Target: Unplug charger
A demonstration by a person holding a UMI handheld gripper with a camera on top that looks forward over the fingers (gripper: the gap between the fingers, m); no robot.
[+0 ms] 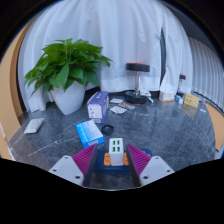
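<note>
Tool (116, 160) low over a dark, glossy table (160, 130), fingers spread wide, magenta pads (84, 158) facing inward. White charger (116, 150) stands upright between the fingers, with a gap on each side, neither pad touching it; it appears seated in a blue-and-orange power strip (115, 163) lying beneath it, though the joint itself is hard to make out. Just ahead and left of the fingers, a blue box (90, 132) lies flat. Beyond it, a small purple-and-white carton (98, 104) stands upright. Potted green plant (66, 72) in a white pot farther back at left. Scattered papers (122, 105) mid-table; a black stool (138, 70) stands before white curtains (120, 35).
</note>
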